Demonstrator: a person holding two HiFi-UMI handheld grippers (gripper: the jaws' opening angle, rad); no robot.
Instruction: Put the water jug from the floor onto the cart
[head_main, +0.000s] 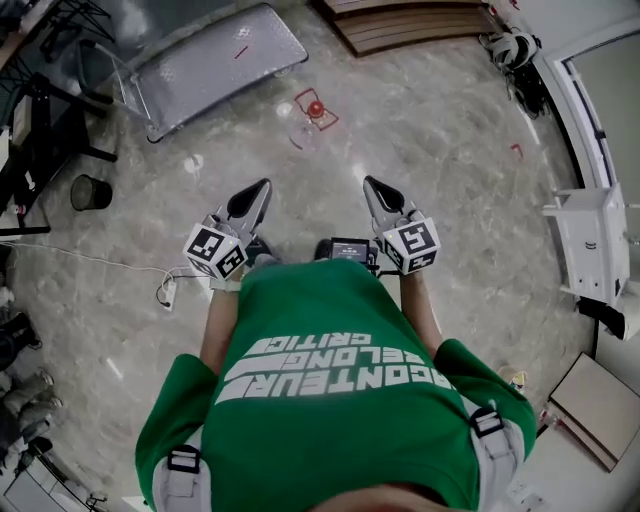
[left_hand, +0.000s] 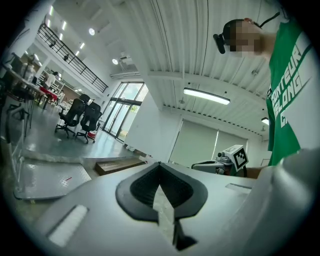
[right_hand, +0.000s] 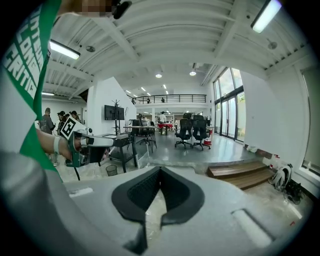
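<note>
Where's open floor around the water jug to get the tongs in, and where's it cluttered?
Bare floor rings the water jug, widest toward the white unit at right. The cart deck is bare. Crowded: the left edge, with black bin, desk legs and power strip.

Head view looks steeply down — left gripper (right_hand: 114, 141) and right gripper (left_hand: 196, 166) see each other.

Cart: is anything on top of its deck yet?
Only a small red mark shows on the cart deck. The jug stands on the floor beside it. The handle covers a strip of the deck's left end.
</note>
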